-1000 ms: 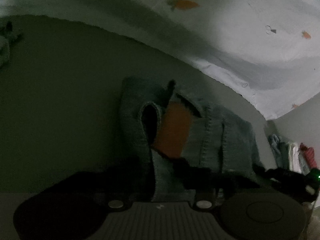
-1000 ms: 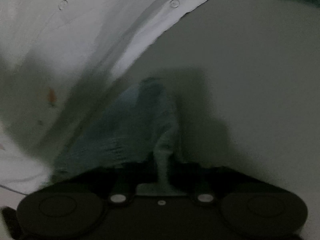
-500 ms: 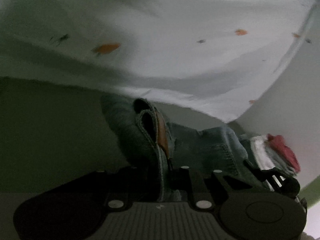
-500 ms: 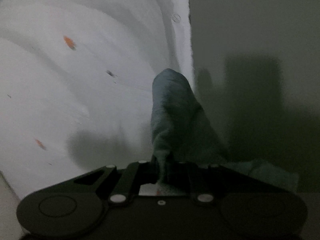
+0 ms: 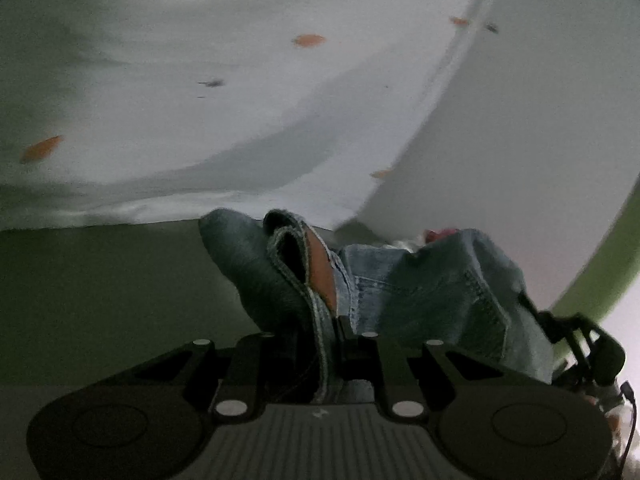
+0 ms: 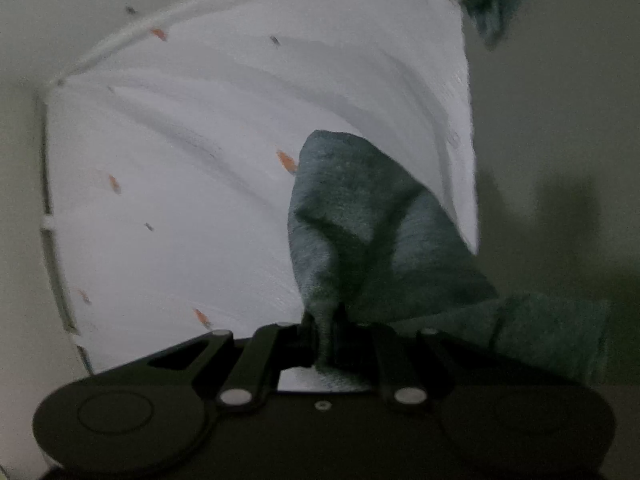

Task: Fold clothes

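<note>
A pair of blue jeans (image 5: 420,280) with an orange patch at the waistband hangs bunched from my left gripper (image 5: 330,320), which is shut on the denim edge. My right gripper (image 6: 328,316) is shut on another fold of the same jeans (image 6: 360,216), lifted above the surface. A white shirt with small orange and dark prints (image 5: 240,100) lies spread beyond the jeans in the left wrist view and fills the left and middle of the right wrist view (image 6: 180,180).
The grey-green work surface (image 5: 100,280) runs under the clothes. A pile of other clothes, red and white, peeks behind the jeans (image 5: 436,234). A dark crumpled garment lies at the top right of the right wrist view (image 6: 492,12).
Both grippers have lifted and swung with the jeans. The white shirt now fills more of both views, and the clothes pile at the right is now mostly hidden by denim.
</note>
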The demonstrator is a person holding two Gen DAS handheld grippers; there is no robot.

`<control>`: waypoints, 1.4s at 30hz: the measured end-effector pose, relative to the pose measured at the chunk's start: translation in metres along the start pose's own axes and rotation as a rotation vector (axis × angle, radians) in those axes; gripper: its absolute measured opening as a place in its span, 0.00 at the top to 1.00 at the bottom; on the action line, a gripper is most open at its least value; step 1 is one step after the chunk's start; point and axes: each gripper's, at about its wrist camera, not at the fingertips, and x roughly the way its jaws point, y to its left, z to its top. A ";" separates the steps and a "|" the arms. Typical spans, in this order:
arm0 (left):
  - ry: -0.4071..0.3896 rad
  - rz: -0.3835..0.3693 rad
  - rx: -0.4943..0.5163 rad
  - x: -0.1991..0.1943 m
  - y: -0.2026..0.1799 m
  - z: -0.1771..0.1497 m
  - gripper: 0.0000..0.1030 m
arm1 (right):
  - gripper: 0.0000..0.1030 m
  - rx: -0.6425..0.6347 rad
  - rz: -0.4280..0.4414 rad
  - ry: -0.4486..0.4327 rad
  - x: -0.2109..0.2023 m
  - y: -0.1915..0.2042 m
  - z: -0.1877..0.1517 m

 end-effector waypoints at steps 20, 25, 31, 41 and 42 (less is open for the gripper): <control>0.007 -0.173 0.167 0.252 -0.223 0.094 0.82 | 0.92 -0.086 0.110 -0.113 -0.067 0.080 0.259; 0.004 -0.254 0.236 0.317 -0.273 0.133 0.82 | 0.92 -0.139 0.173 -0.191 -0.075 0.101 0.312; 0.057 -0.333 0.273 0.419 -0.309 0.155 0.82 | 0.92 -0.155 0.181 -0.393 -0.097 0.091 0.369; 0.248 -0.274 0.062 0.591 -0.256 0.109 0.71 | 0.91 0.025 -0.328 -0.645 -0.147 -0.023 0.417; 0.241 -0.269 0.102 0.590 -0.258 0.107 0.69 | 0.90 -0.007 -0.338 -0.644 -0.143 -0.023 0.415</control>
